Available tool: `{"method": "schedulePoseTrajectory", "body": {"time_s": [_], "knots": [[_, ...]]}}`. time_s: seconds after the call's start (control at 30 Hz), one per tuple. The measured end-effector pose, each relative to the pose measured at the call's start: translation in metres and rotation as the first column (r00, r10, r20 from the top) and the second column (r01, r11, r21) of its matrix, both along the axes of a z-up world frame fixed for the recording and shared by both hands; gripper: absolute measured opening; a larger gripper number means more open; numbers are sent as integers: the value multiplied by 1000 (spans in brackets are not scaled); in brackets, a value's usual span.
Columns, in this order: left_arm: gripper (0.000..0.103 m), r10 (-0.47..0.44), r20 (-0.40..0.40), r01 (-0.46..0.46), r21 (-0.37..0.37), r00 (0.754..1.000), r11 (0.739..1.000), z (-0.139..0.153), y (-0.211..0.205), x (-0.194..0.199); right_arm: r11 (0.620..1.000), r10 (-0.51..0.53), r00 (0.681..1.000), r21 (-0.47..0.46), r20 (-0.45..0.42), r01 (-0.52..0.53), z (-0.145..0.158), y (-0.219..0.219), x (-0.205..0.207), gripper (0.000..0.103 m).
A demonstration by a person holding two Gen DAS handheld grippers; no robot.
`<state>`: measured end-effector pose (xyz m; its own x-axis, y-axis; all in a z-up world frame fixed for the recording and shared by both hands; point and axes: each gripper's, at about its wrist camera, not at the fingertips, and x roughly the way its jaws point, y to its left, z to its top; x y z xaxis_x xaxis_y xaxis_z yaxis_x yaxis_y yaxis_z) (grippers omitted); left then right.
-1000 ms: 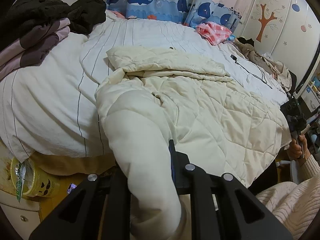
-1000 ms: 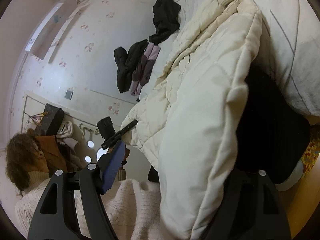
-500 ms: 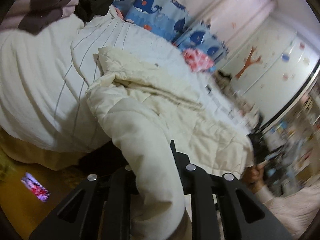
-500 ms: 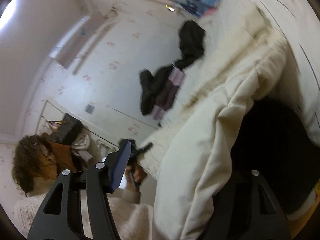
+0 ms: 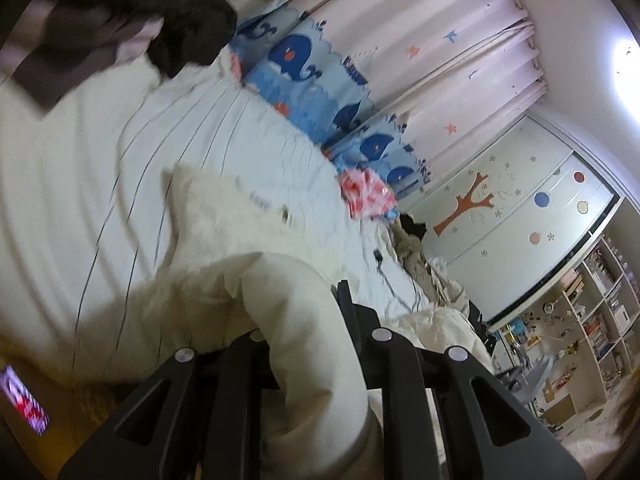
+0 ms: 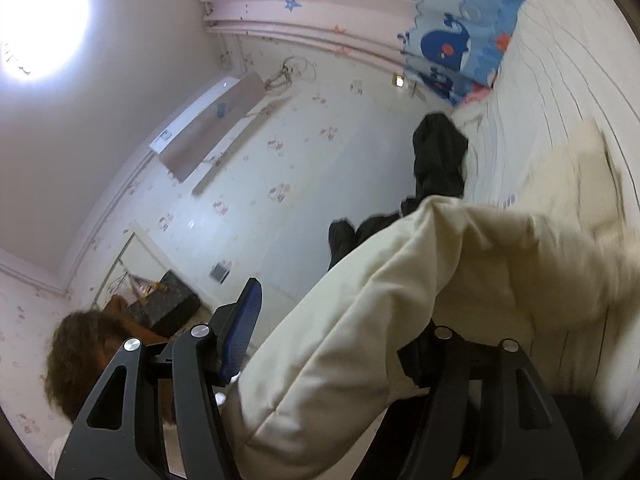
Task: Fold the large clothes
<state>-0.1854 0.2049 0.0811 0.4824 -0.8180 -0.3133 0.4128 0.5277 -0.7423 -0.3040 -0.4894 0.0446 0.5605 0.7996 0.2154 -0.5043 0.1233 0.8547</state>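
A large cream quilted coat (image 5: pixel 224 240) lies on the white striped bed (image 5: pixel 80 184). My left gripper (image 5: pixel 300 320) is shut on a thick fold of the coat's near edge and holds it raised above the bed. My right gripper (image 6: pixel 340 344) is shut on another fold of the same coat (image 6: pixel 400 300), also lifted; the fabric bulges between its fingers (image 6: pixel 240 320). Both views are tilted and blurred. The far part of the coat (image 6: pixel 580 184) still rests on the bed.
Dark clothes (image 5: pixel 120 28) are piled at the bed's far left. A pink checked cloth (image 5: pixel 368 196) and whale-print pillows (image 5: pixel 300 60) lie by the curtain. A cable (image 5: pixel 384 272) crosses the bed. A wardrobe (image 5: pixel 520 208) and shelves (image 5: pixel 580 320) stand right.
Both grippers have risen and tilted toward the far side of the bed, lifting the coat's near edge off the bed's side. Both views now show the curtain and ceiling.
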Motion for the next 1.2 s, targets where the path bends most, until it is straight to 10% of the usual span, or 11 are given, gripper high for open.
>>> {"method": "schedulePoseTrajectory", "body": {"time_s": [0.27, 0.53, 0.73, 0.87, 1.03, 1.2], "knots": [[17, 194, -76, -197, -40, 978, 980, 6, -26, 160, 980, -193, 970, 18, -149, 198, 5, -48, 138, 59], [17, 388, -260, -328, 246, 884, 912, -118, -85, 279, 942, -334, 769, -171, -545, 288, -132, -68, 279, 56], [24, 337, -335, -261, 251, 880, 932, -144, -85, 293, 962, -220, 809, 18, -545, 274, -162, -83, 279, 63], [61, 258, -426, -264, 47, 867, 964, -112, -61, 295, 956, -222, 796, 36, -563, 292, -144, -92, 277, 91], [92, 401, -242, -404, 40, 883, 914, -48, -51, 267, 924, -374, 832, -86, -410, 373, -69, -86, 258, 97], [93, 317, -13, -306, 220, 948, 926, -12, -135, 272, 810, -529, 764, -487, -370, 326, -18, -33, 302, 97]]}}
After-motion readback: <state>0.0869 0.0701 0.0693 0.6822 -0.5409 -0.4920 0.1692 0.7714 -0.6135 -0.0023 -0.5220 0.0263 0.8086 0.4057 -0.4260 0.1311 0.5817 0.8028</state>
